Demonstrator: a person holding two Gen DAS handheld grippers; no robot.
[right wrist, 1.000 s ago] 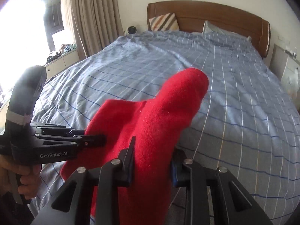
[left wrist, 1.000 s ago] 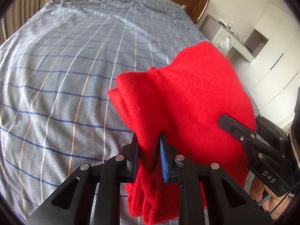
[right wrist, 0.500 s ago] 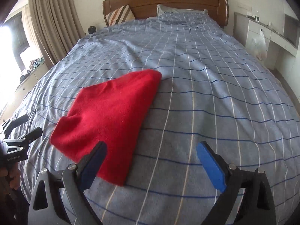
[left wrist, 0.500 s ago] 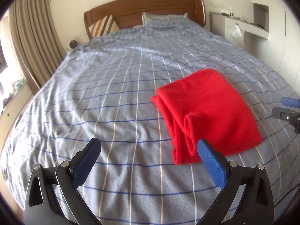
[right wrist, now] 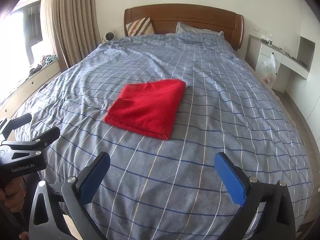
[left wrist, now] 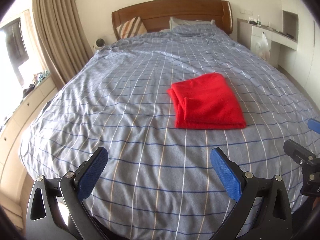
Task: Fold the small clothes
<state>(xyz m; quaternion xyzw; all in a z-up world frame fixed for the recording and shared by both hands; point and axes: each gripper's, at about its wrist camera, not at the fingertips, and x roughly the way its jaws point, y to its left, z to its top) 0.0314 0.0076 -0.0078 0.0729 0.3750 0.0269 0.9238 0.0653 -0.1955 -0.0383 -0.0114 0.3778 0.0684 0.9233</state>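
Observation:
A red knitted garment (left wrist: 208, 102) lies folded flat in a rough rectangle on the blue checked bed cover (left wrist: 124, 104). It also shows in the right wrist view (right wrist: 148, 106). My left gripper (left wrist: 159, 158) is open and empty, held back from the garment near the foot of the bed. My right gripper (right wrist: 162, 162) is open and empty, also well short of the garment. Each gripper shows at the edge of the other's view: the right one (left wrist: 312, 144) and the left one (right wrist: 28, 132).
A wooden headboard (right wrist: 184, 18) with a striped cushion (right wrist: 140, 27) and a pillow stands at the far end. Curtains (left wrist: 58, 34) and a low window cabinet are on the left. White shelving with a plastic bag (right wrist: 268, 68) is on the right.
Both grippers let go of the red garment, opened wide and pulled back toward the foot of the bed. The garment now lies folded flat on the cover.

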